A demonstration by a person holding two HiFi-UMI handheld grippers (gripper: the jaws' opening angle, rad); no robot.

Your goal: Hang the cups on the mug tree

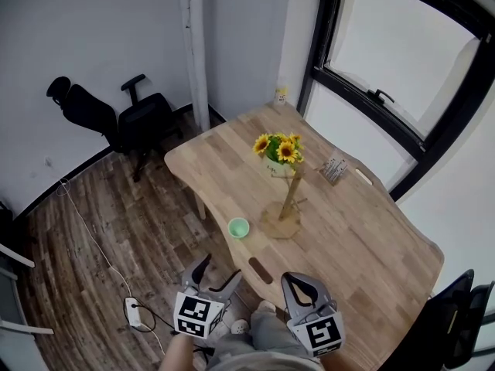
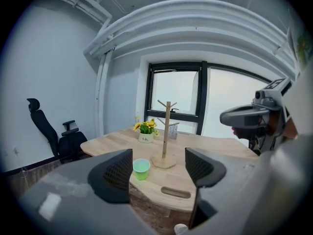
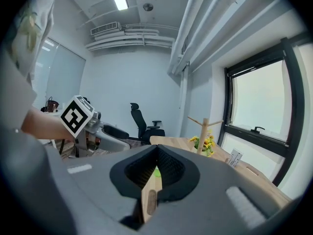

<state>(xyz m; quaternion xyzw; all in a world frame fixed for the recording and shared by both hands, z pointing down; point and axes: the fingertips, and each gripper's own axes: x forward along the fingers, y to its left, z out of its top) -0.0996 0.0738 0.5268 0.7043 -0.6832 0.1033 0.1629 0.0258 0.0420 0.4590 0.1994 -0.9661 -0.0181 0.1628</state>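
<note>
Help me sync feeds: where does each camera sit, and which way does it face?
Head view: on the head, steeply down at the table; left gripper and right gripper below.
Left gripper view: toward the window; open jaws frame the green cup.
Right gripper view: along the table; shut jaws.
All share the mug tree.

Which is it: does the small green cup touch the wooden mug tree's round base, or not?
Apart. The head view shows bare table between the green cup and the mug tree's base.
</note>
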